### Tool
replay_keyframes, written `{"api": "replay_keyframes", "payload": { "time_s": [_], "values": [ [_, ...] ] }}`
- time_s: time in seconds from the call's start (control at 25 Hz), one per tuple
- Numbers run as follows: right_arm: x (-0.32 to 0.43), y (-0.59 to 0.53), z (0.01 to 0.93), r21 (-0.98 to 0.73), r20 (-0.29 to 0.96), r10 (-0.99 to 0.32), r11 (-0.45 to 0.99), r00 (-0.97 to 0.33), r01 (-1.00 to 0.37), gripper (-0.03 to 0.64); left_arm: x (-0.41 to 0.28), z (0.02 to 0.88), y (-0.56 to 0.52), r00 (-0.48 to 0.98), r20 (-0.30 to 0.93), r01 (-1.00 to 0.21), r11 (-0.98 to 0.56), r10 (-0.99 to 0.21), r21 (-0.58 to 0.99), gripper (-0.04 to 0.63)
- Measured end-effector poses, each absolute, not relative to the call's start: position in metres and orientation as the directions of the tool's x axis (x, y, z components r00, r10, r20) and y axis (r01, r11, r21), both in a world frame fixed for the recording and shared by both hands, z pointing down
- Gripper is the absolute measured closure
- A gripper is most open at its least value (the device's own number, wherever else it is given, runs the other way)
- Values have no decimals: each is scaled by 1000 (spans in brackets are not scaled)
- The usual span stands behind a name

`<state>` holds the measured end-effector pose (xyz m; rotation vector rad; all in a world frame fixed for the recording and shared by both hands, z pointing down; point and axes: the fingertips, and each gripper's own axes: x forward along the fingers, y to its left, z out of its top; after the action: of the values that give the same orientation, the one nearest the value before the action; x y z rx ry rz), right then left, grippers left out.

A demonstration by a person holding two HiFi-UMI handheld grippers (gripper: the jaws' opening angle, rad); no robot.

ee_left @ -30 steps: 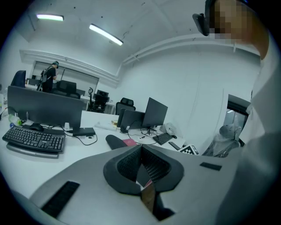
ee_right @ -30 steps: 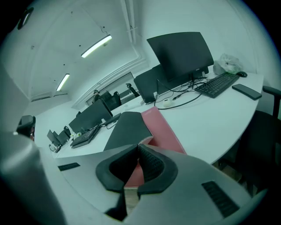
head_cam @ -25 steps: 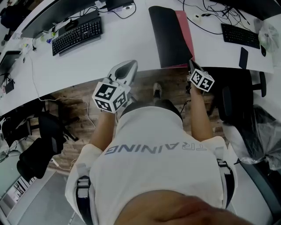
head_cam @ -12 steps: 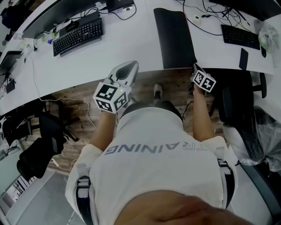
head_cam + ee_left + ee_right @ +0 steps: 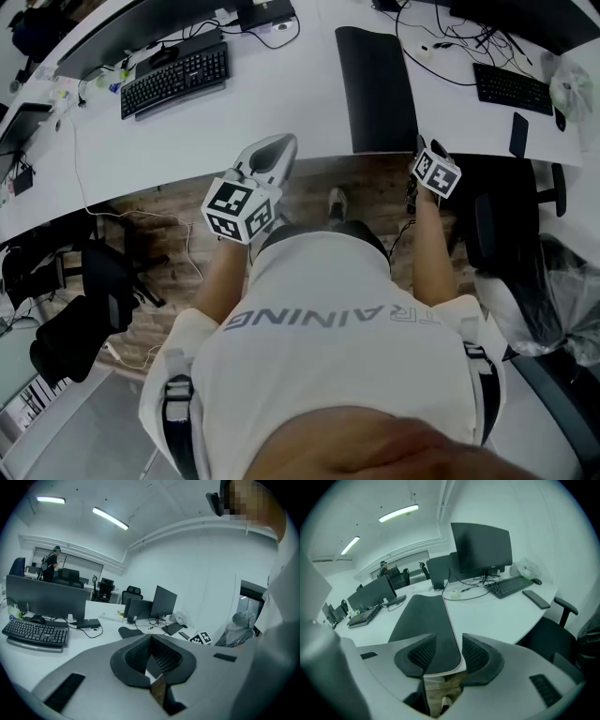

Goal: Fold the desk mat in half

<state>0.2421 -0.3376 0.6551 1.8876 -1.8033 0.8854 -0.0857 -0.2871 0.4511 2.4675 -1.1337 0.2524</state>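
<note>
Progress: looked done. Found desk mat doubled flat at desk's near edge. Caught right gripper opening, mat's near edge between jaws, unpinched. Saw left gripper closed, empty, clear of desk.

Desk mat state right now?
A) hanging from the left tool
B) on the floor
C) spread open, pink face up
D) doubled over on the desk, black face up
D: the desk mat lies on the white desk black face up, with a second layer showing at its near edge. The right tool has its jaws opening with that edge between them.
</note>
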Motion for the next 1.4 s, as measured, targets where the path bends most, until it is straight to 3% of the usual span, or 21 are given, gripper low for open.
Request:
{"api": "replay_keyframes", "payload": {
  "time_s": [0.08,0.2,0.32,0.92,1.16,1.4],
  "values": [
    [238,-345,625,-146,613,-790,-81,-26,-986,445,-87,447,-286,657,313,-754,-589,-686,290,568],
    [225,-355,575,-119,506,-862,-30,-34,-993,550,-91,440,-287,660,291,-751,-595,-693,287,568],
    [205,-359,521,-109,400,-913,40,-80,-993,590,-97,432,-290,657,268,-753,-595,-705,281,568],
    [91,-340,321,28,49,-936,350,-348,-936,594,-159,381,-303,537,186,-834,-485,-823,263,568],
    [53,-335,289,55,-9,-906,422,-423,-905,594,-189,353,-301,479,135,-869,-447,-867,211,568],
    [32,-343,298,51,11,-893,450,-450,-892,594,-210,346,-302,444,124,-887,-415,-888,204,568]
  ]
}}
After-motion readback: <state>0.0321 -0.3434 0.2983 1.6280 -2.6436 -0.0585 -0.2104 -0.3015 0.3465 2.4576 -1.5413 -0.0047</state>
